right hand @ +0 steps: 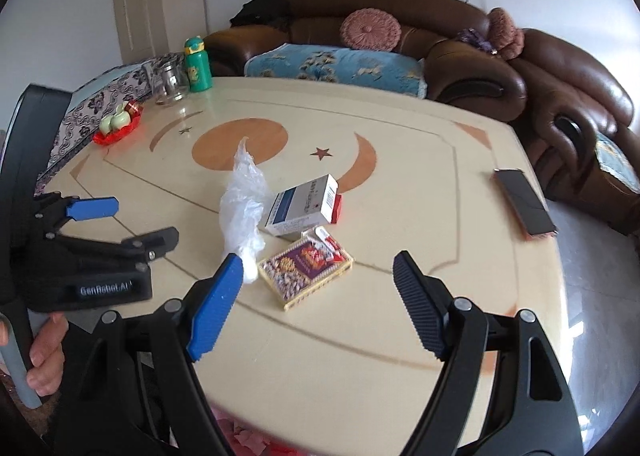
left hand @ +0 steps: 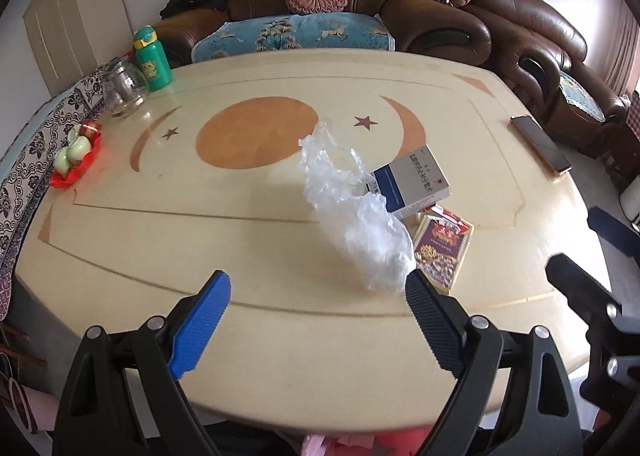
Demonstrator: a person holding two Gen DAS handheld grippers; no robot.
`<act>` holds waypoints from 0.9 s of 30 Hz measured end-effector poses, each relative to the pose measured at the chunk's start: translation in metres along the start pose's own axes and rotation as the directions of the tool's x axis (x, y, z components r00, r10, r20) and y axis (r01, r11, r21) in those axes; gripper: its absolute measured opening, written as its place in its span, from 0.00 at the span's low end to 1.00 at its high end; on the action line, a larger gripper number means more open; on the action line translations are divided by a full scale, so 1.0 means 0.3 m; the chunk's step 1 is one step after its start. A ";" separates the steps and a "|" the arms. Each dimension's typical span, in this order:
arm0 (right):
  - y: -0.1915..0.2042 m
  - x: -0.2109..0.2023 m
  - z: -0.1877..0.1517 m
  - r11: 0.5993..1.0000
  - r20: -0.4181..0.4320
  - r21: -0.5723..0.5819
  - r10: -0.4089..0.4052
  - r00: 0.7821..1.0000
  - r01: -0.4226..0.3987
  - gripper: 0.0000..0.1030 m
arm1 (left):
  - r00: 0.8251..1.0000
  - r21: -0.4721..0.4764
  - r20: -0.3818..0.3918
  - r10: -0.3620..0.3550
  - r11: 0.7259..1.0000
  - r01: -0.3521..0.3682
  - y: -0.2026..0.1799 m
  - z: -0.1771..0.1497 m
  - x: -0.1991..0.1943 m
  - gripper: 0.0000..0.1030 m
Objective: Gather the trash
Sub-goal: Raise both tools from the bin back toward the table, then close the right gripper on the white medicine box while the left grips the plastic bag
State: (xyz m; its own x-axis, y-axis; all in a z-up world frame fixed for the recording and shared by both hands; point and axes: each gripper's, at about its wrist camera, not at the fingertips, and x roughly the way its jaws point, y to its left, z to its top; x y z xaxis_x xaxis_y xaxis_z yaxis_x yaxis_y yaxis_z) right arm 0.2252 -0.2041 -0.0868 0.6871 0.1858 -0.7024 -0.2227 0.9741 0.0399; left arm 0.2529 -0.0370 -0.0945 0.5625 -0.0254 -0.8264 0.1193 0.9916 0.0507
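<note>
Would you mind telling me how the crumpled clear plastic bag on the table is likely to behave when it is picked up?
The plastic bag looks thin and crumpled, so it will probably be floppy and sag from wherever it is pinched. It appears very light and may slide if nudged. One end lies against the white and blue box, which might shift slightly as the bag lifts.

A crumpled clear plastic bag (left hand: 352,212), a white-and-blue carton (left hand: 412,184) and a patterned flat box (left hand: 440,246) cluster toward the tabletop's near edge.

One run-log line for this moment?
left gripper: open, empty | right gripper: open, empty | plastic bag, white box, patterned pack: untouched on table
</note>
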 end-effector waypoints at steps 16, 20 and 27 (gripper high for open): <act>-0.074 0.341 0.119 0.973 -0.141 -0.003 0.227 0.964 -0.230 0.74 | 0.996 -0.066 -0.074 -0.043 0.997 0.038 -0.018 0.079 0.230 0.84; -0.114 0.394 0.134 0.961 -0.154 0.058 0.278 0.948 -0.272 0.74 | 0.992 -0.091 -0.098 -0.075 0.994 0.066 -0.011 0.082 0.260 0.84; -0.180 0.491 0.156 0.902 -0.173 0.192 0.418 0.892 -0.386 0.74 | 0.987 -0.112 -0.129 -0.092 0.991 0.078 -0.014 0.089 0.315 0.85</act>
State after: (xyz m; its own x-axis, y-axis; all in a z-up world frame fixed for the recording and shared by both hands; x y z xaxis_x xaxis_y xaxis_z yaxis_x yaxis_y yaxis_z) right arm 0.3708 -0.2232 -0.1593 0.4001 0.5509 -0.7324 -0.3337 0.8319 0.4435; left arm 0.3274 -0.0471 -0.1577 0.4391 -0.1002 -0.8928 0.0709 0.9945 -0.0768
